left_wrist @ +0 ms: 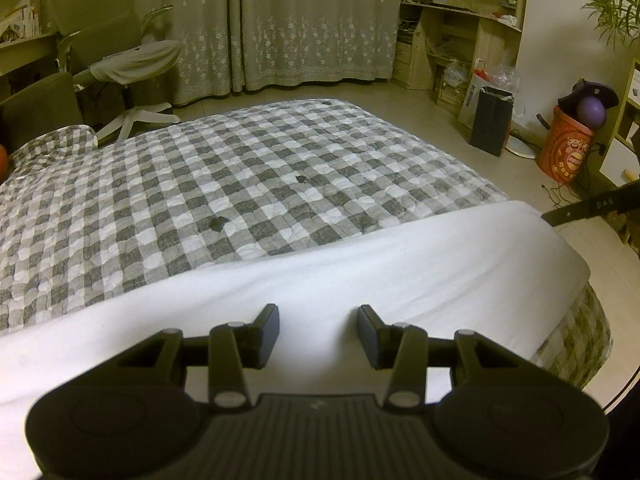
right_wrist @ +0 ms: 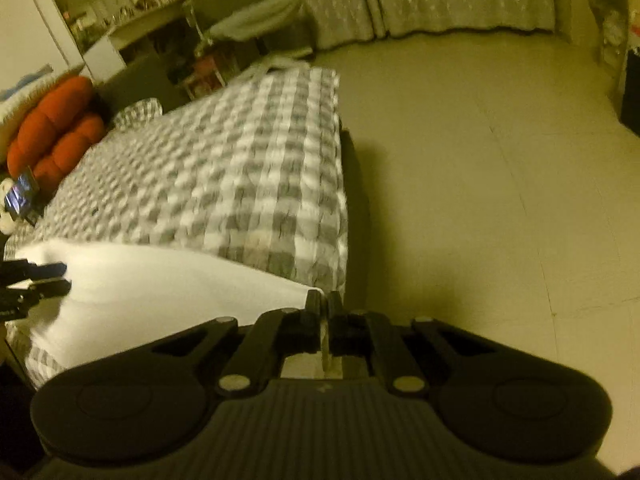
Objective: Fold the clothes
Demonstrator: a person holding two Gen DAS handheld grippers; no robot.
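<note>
A white garment (left_wrist: 360,264) lies spread along the near edge of the bed with the grey-and-white checked cover (left_wrist: 240,168). My left gripper (left_wrist: 318,320) is open just above the white cloth, holding nothing. In the right wrist view the white garment (right_wrist: 160,292) lies at the bed's near corner. My right gripper (right_wrist: 325,304) is shut on its corner, with a thin edge of cloth pinched between the fingers. The left gripper also shows in the right wrist view (right_wrist: 60,276) at the far left, and the right gripper's tip shows in the left wrist view (left_wrist: 592,206).
Pale floor (right_wrist: 480,160) lies right of the bed. An office chair (left_wrist: 132,68), flowered curtains (left_wrist: 300,20) and shelves (left_wrist: 460,20) stand beyond. A black bag (left_wrist: 492,120) and an orange bucket (left_wrist: 564,148) stand at the right. Orange cushions (right_wrist: 56,128) lie at the bed's head.
</note>
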